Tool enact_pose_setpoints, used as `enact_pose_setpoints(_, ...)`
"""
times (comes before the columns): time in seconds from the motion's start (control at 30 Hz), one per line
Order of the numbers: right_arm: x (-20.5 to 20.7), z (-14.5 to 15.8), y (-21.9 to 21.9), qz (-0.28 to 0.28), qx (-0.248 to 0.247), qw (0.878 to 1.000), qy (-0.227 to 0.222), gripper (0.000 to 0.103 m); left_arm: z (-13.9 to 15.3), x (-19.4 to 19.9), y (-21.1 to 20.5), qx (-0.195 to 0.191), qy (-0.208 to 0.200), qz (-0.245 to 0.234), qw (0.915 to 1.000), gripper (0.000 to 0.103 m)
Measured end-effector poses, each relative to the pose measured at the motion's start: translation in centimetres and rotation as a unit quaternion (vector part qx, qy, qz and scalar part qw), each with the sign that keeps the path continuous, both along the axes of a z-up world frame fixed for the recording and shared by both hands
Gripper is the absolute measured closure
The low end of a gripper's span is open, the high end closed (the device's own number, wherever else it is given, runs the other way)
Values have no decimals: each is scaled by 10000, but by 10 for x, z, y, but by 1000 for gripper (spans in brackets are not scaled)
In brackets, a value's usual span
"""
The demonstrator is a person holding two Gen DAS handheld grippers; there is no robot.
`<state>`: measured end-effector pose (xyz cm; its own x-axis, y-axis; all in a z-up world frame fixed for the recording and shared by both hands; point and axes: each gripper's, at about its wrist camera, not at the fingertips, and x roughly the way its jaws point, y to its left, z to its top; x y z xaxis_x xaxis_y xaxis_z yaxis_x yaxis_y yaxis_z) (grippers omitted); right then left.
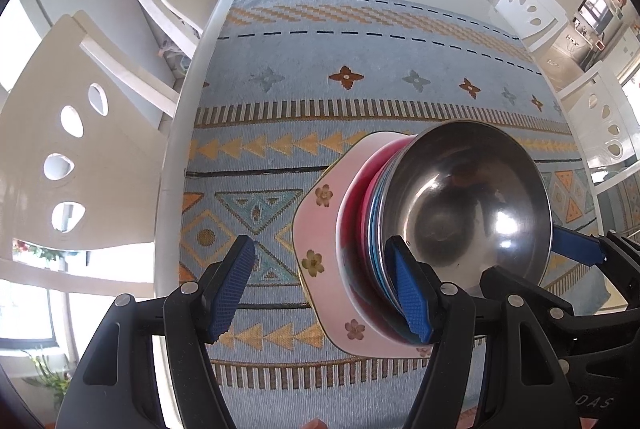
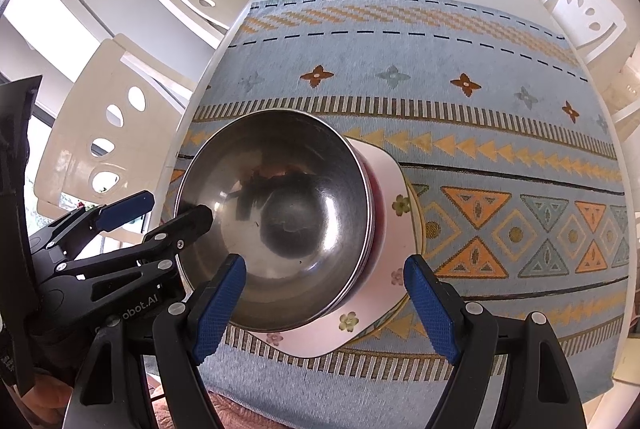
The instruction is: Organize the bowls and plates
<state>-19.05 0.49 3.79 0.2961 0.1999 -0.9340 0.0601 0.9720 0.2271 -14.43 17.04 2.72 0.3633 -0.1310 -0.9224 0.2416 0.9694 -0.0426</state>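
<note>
Standing nested on the pink flowered plate (image 2: 376, 321), the steel bowl (image 2: 276, 221) tops a stack that also takes in a red bowl (image 1: 356, 213) and a blue one (image 1: 376, 229) beneath it. The plate lies on the patterned table runner (image 2: 460, 101), toward its near end, and serves as the landmark here. The left gripper (image 1: 324, 293) hangs over the plate's left edge with its jaws apart; one blue pad is at or just short of the bowls' sides, the other stands clear over the runner, and nothing is pinched. The right gripper (image 2: 328, 305) hangs over the plate's near edge, jaws spread wide, with the steel bowl's rim showing between them but not clamped. The stacking step looks finished or nearly so, with both tools empty. The next move probably calls for either backing clear of the plate or closing on its rim to shift the whole stack; the tall, smooth stack could slide or tip if nudged.
</note>
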Motion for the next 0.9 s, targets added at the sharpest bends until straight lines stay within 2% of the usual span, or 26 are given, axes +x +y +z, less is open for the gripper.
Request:
enact_pose_setpoints(0.23, 1, 3, 2, 48, -116, 9999, -77, 23, -1, 1, 3, -6, 35, 83, 10000, 35)
enact_pose_setpoints(0.9, 1, -4, 1, 153, 24, 9999, 14, 23, -3, -3, 6, 60, 75, 247, 9997, 34)
